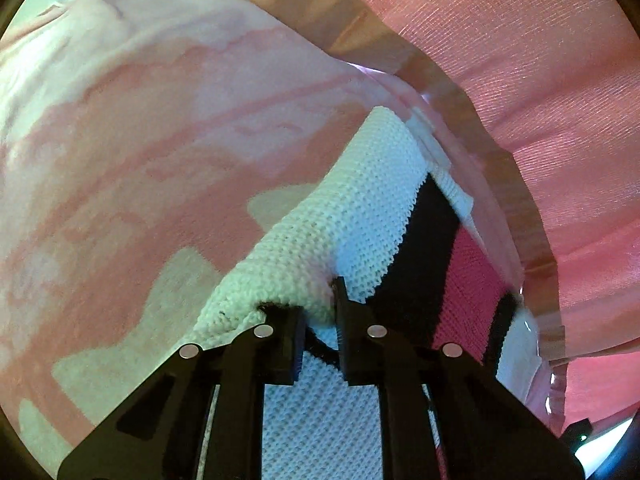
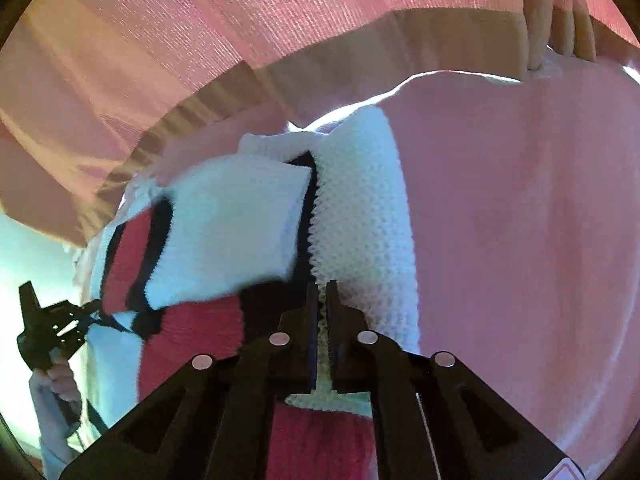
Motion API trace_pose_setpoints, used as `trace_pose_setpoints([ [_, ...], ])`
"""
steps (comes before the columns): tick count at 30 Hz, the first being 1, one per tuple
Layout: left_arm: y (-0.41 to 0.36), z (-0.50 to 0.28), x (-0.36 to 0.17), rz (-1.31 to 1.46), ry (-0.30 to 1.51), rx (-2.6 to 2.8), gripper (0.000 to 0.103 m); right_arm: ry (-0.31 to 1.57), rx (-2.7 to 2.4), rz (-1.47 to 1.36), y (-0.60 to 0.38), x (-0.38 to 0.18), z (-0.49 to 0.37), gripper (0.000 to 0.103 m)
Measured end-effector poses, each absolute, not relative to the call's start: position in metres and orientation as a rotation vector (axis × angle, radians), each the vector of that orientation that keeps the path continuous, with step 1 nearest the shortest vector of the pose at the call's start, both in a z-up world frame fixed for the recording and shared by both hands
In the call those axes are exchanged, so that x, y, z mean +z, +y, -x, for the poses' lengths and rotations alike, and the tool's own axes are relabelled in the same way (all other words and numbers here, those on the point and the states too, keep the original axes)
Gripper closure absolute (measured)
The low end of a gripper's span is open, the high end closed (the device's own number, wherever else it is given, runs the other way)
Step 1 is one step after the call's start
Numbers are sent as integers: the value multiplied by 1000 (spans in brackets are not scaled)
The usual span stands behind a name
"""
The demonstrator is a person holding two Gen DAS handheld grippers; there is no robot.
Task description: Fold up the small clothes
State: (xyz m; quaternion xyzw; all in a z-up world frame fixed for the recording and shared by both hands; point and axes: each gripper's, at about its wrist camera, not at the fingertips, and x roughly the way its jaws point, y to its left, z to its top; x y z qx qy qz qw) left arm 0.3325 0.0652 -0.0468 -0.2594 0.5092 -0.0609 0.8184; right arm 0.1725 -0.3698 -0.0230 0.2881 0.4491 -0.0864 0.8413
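We hold the knit garment [image 1: 360,208] with both tongs. The left tongs [image 1: 318,312] are clenched on its white edge, and the right tongs [image 2: 319,300] on the opposite edge. It hangs stretched between them over the pink cloth [image 2: 520,220], its long axis running away from both tongs.
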Motion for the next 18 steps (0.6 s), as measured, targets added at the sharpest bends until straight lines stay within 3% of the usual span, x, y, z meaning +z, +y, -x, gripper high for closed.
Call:
trace_pose_setpoints([
  [1,65,-332,-46,550,1085,-128,89,934,-171,-626,-370,-21,-171,90],
  [3,64,-331,-46,546,1083,-125,89,903,-142,-653,-369,-15,-174,58],
  [5,62,-329,-45,538,1078,-119,89,864,-123,-617,-361,-6,-178,47],
  [7,61,-328,-44,538,1070,-114,89,852,-92,-582,-352,-1,-186,41],
  [11,58,-326,-43,513,1058,-107,90,929,-127,-544,-343,-21,-207,40],
  [12,56,-326,-42,511,1052,-103,91,917,-127,-542,-342,-24,-208,45],
  [13,56,-325,-39,505,1039,-106,93,898,-125,-526,-341,-23,-208,59],
  [14,55,-324,-36,494,1027,-105,93,906,-102,-527,-339,-22,-209,95],
  [18,61,-321,-23,514,987,-105,95,813,-45,-575,-337,10,-199,96],
])
